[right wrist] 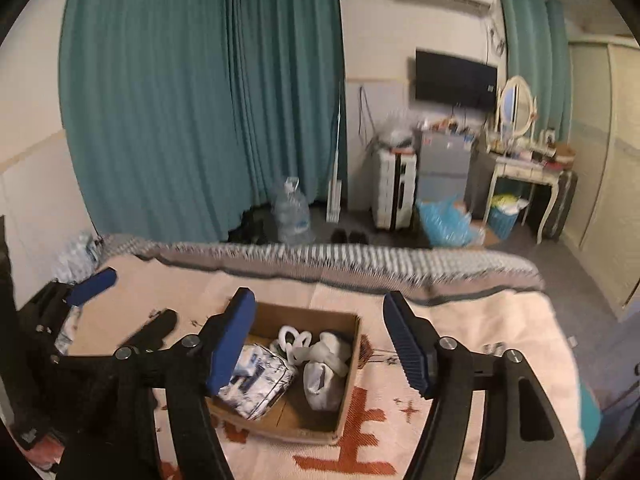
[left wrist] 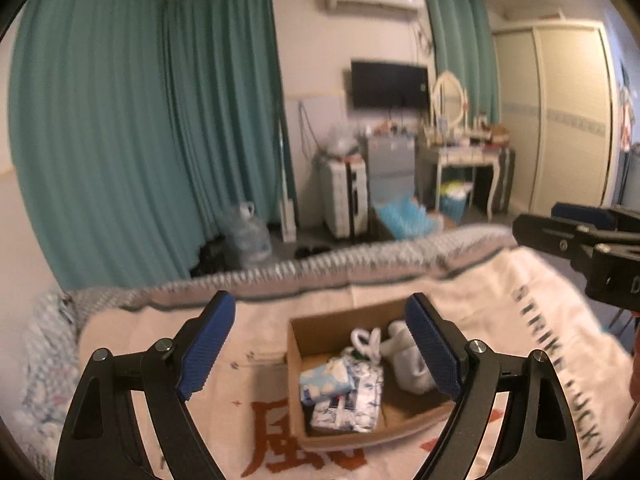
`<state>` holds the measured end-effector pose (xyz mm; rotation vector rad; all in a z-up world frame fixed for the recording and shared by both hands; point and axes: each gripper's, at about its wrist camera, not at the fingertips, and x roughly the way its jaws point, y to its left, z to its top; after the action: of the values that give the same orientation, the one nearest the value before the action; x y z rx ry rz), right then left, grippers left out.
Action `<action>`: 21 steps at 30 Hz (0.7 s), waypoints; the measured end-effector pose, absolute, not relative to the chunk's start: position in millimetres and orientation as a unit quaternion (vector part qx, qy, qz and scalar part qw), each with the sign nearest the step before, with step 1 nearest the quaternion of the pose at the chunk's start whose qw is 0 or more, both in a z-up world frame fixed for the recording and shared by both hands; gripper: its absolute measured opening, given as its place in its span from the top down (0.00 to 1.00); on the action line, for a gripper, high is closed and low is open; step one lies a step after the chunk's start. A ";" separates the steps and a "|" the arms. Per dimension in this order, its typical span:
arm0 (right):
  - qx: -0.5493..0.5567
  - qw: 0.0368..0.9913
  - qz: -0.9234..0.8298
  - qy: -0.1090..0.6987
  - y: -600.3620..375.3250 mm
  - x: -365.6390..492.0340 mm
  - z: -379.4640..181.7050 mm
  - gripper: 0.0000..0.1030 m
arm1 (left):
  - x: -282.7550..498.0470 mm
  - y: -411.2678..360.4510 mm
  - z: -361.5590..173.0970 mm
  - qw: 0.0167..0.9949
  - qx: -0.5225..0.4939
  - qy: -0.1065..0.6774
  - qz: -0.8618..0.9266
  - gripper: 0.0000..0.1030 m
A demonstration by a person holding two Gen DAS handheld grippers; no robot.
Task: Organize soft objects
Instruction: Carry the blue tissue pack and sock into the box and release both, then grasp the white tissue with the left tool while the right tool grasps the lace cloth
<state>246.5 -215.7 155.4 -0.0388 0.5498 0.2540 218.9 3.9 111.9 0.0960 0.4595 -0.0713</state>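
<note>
**Entry: bedroom, soft-goods sorting, both grippers above the bed**

- Container: open brown cardboard box [left wrist: 416, 414], flaps up, resting on the cream blanket with rust-red characters [left wrist: 256, 344] spread over the bed.
- Contents, left part of box: blue-and-white patterned soft packs [left wrist: 346, 392], stacked against the left wall.
- Contents, far middle: a small white looped item [right wrist: 294, 342], too blurred to name.
- Contents, right part: white soft bundle [right wrist: 324, 368], slumped near the right wall.
- Left gripper [left wrist: 320, 344]: jaws wide, nothing between them, above the box and clear of it.
- Right gripper [right wrist: 320, 340]: jaws parted, empty, likewise above the box with no contact.

**Step in hand (judgement):** both tools look to be off the load with the goods already boxed; this reads as a release, late in the task. No loose soft object shows on the visible blanket, though the near side of the bed is hidden behind the gripper bodies.

**Next move calls for (judgement):** a search for any remaining item, or a light push to settle the packs lower; either needs the jaws lowered straight over the box mouth.

**Edges and room:**
- Box rim stands above its contents; the raised far flap could catch a low pass.
- Grey-striped bedding edge [right wrist: 360, 260] marks the far drop to the floor.
- Open blanket lies left and right of the box.
- The two grippers sit near each other; sideways moves risk a knock.
</note>
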 end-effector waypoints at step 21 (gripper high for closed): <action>-0.044 0.958 0.110 0.261 -215.3 71.4 176.8 0.09 | 69.0 30.5 129.2 0.975 0.035 0.212 -0.051 0.06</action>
<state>71.4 -215.3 176.8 -0.0890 0.5285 0.2226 69.0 30.5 129.2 0.0702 0.4268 -0.1022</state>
